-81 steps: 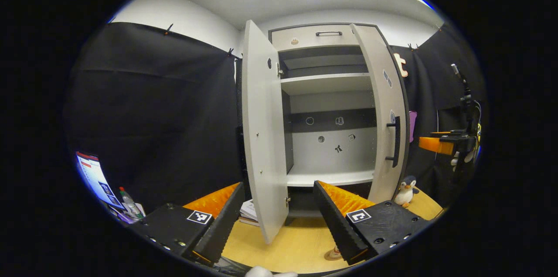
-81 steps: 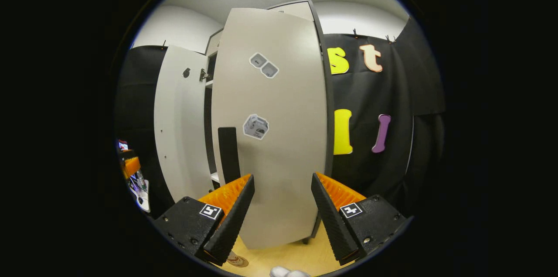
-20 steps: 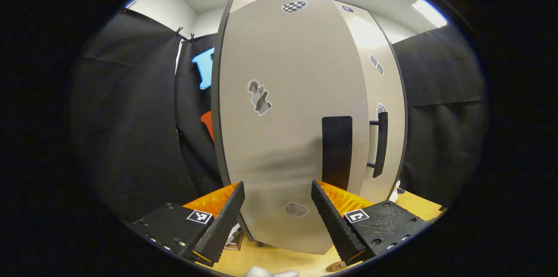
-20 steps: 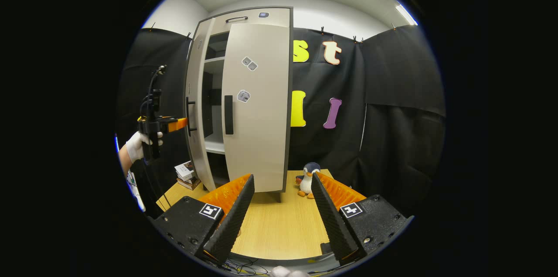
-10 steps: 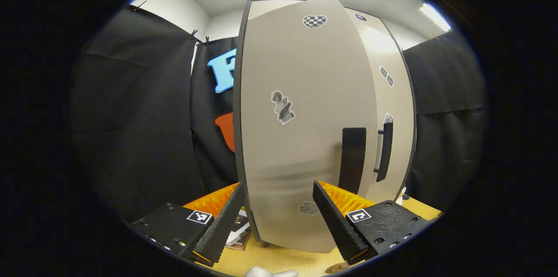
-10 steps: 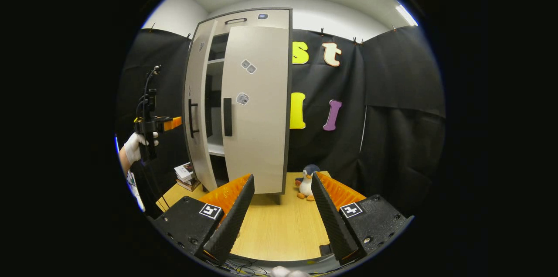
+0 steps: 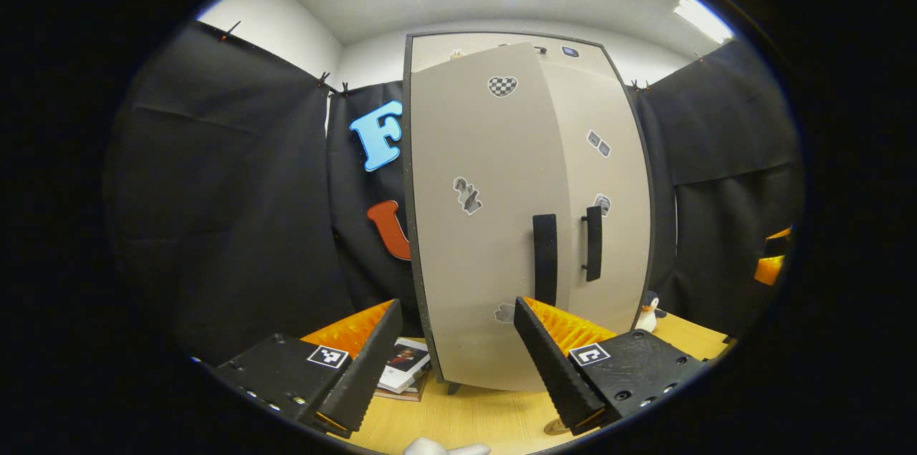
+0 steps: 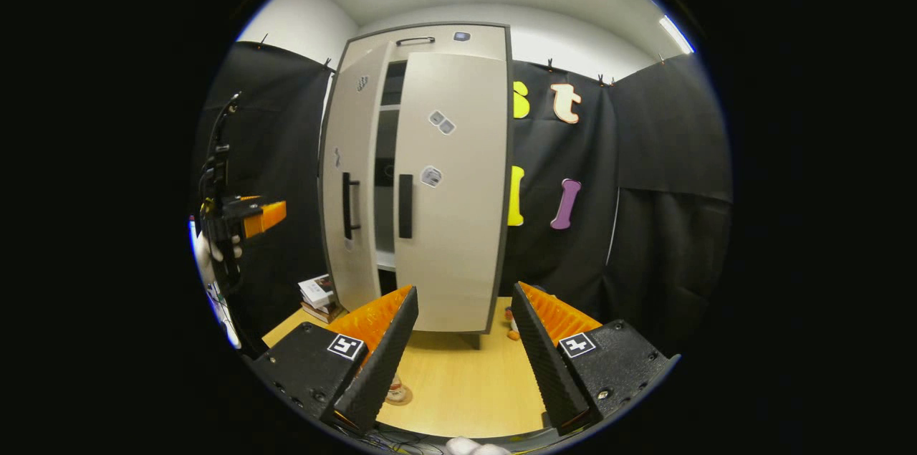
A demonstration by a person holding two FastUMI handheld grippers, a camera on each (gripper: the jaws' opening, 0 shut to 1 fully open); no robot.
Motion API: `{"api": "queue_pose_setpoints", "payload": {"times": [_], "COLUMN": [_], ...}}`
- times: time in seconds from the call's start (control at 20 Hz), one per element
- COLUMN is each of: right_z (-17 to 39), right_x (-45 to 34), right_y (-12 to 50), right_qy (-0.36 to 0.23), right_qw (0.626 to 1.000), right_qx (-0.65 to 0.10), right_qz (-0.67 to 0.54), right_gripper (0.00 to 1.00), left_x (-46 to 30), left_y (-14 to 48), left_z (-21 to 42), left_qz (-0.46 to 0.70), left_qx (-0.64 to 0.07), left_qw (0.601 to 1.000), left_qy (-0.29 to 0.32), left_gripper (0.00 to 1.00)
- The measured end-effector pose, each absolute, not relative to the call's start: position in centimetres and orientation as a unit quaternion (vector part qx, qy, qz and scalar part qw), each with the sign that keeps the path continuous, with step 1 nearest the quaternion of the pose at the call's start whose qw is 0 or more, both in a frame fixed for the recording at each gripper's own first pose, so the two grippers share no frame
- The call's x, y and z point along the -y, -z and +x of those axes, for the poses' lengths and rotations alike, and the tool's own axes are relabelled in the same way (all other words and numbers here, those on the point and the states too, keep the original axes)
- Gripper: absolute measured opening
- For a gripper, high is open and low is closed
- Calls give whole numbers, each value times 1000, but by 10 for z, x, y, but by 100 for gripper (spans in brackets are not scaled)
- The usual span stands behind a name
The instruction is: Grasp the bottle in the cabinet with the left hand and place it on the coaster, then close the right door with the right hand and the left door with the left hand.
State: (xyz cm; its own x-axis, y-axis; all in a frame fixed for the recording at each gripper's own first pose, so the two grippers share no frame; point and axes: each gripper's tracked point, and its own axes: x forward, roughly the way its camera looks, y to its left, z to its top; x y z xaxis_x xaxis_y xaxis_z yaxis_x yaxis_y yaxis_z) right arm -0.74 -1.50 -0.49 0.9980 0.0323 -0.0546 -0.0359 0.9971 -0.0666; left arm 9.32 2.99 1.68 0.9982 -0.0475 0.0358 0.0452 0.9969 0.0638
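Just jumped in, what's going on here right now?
A person holds a gripper in each hand in front of the cabinet. The right door looks shut; the left door is nearly closed, with a dark gap between them. The left gripper and right gripper are both open and empty, off the doors. The bottle appears to stand on the coaster on the table, half hidden by a finger.
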Motion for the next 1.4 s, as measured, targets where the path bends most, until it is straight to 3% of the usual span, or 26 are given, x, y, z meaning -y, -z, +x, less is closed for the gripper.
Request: {"api": "queue_pose_setpoints", "payload": {"times": [0.45,1.4], "right_z": [-10,-22], "right_x": [-9,-13], "right_y": [12,28], "right_qy": [-8,-2], "right_qw": [1000,999], "right_qx": [-21,-32], "right_qz": [-14,-26], "right_gripper": [82,82], "left_x": [-30,-30], "left_y": [26,34], "left_z": [32,8], "left_qz": [18,18], "left_qx": [-15,-27], "left_qw": [1000,999], "left_qy": [18,15], "left_gripper": [96,96]}}
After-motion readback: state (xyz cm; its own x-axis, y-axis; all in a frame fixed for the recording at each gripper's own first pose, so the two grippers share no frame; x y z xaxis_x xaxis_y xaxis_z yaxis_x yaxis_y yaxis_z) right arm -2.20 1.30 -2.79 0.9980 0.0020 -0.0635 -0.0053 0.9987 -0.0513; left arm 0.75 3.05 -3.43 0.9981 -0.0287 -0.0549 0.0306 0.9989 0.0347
